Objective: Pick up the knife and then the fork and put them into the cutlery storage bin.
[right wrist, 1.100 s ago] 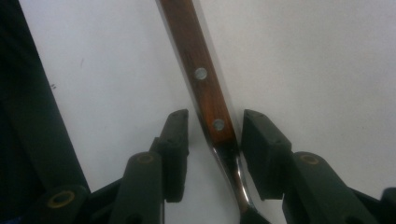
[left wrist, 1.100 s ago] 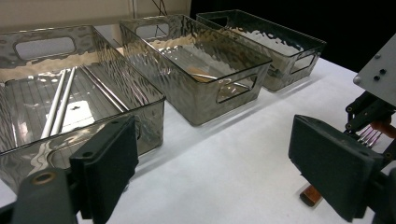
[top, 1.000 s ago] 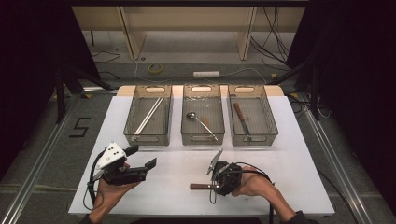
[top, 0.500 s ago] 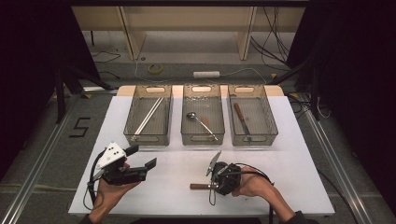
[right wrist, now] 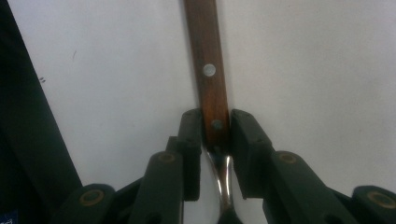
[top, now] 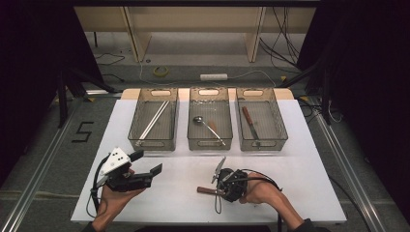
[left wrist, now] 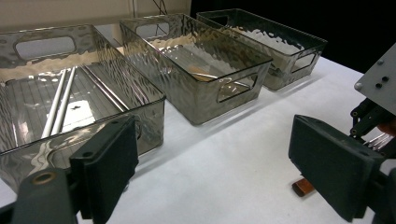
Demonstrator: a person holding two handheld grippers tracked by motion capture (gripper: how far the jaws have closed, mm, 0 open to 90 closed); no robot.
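Wood handle (right wrist: 208, 70) rivets, R hand-held gripper (right wrist: 215, 140) view.

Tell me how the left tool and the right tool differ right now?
The left tool stands wide open with nothing between its jaws, raised off the white table. The right tool has just been closing and clamps a wooden-handled utensil lying on the table. Both are black, hand-held and two-jawed.

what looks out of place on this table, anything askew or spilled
Nothing spilled or damaged. One wood-handled utensil lies loose on the white table rather than in the three bins, and the right gripper has just been closing on its handle.
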